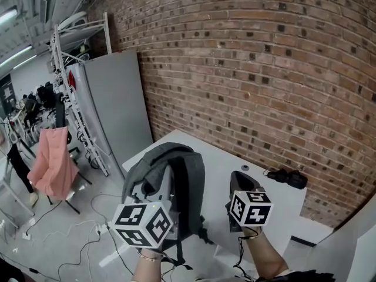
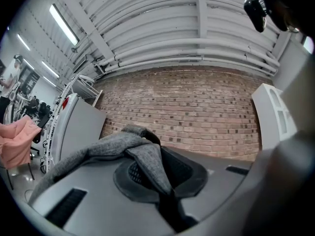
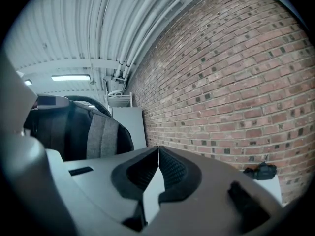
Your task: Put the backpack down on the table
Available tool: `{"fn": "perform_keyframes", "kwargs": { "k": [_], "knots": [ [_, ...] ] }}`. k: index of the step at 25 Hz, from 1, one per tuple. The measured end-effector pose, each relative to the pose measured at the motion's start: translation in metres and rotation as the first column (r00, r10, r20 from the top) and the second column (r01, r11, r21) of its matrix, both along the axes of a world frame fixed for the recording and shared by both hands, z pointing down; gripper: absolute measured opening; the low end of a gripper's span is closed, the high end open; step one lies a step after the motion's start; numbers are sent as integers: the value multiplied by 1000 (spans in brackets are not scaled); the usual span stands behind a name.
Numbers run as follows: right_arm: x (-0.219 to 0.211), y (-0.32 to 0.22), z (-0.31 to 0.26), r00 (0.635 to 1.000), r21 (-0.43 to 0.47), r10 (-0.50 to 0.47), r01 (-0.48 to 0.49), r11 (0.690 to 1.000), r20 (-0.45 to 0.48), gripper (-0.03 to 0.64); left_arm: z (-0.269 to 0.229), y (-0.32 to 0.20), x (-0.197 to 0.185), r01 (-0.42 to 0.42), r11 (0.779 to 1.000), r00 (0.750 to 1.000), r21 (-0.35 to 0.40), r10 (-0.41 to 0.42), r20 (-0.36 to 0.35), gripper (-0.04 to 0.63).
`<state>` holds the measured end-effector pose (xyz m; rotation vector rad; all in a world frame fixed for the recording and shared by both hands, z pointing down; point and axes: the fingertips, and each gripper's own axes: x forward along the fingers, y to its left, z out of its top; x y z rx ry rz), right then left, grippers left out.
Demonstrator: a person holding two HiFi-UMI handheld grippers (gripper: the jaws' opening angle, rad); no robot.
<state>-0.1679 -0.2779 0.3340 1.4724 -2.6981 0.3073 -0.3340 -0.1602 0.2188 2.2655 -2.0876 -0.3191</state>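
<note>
While the left gripper (image 2: 158, 178) clamps the grey backpack (image 1: 170, 184) by its strap (image 2: 147, 159) near the white table (image 1: 235, 160), the right gripper (image 3: 157, 170) holds its jaws together, empty.

1. The white desk (image 1: 235, 157) stands with its far side along the brick wall (image 1: 264, 69).
2. A small black item (image 1: 286, 177) lies on the desk at 2 o'clock, near the wall; it is too small to identify.
3. The backpack (image 1: 176, 181) is over the desk's 9 o'clock side. Whether its base rests on the top cannot be told.
</note>
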Motion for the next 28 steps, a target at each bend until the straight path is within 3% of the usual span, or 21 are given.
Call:
{"fn": "perform_keyframes", "kwargs": {
  "k": [9,17,28],
  "knots": [
    [20,-53,19,997,-51,73,-73,996,-8,31,9,-49,-11,-33,999,998,-7,32,-52,37],
    [11,-86,0,999,-7,43,-43,999,-8,31,5,-88,-6,-8,1000,1000,-18,8,-9,37],
    [8,-118,3,998,-10,47,-47,999,-34,31,17,-137,-13,-15,998,1000,-60,14,-9,38]
  ]
}}
